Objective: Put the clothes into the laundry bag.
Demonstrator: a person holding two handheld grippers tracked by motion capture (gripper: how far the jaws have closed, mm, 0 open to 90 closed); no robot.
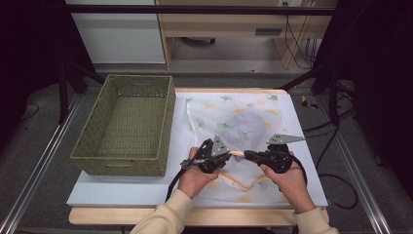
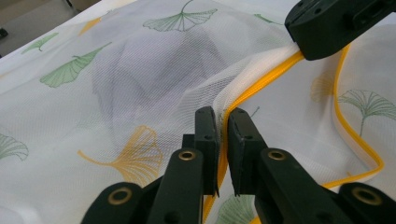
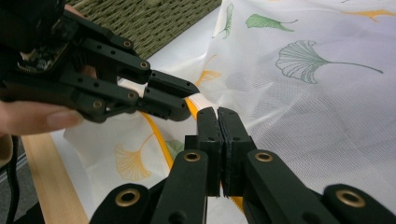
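A white mesh bag (image 1: pixel 229 114) printed with green and yellow ginkgo leaves lies flat on the pale board. A grey-purple garment (image 1: pixel 249 127) shows through the mesh. The bag's yellow-trimmed edge (image 2: pixel 266 81) is lifted between both grippers. My left gripper (image 1: pixel 230 154) is shut on that edge, with the white hem and yellow trim caught between its pads (image 2: pixel 205 130). A short way along the same edge, my right gripper (image 1: pixel 247 155) pinches it too, its jaws pressed together on the hem (image 3: pixel 217 114). The two gripper tips nearly meet, the left gripper (image 3: pixel 187 100) coming in from the side.
A green woven basket (image 1: pixel 117 158) stands at the left of the board, beside the bag. The pale board (image 1: pixel 122 187) rests on a wooden table (image 1: pixel 97 214). Cables trail off the table's right side (image 1: pixel 336 146).
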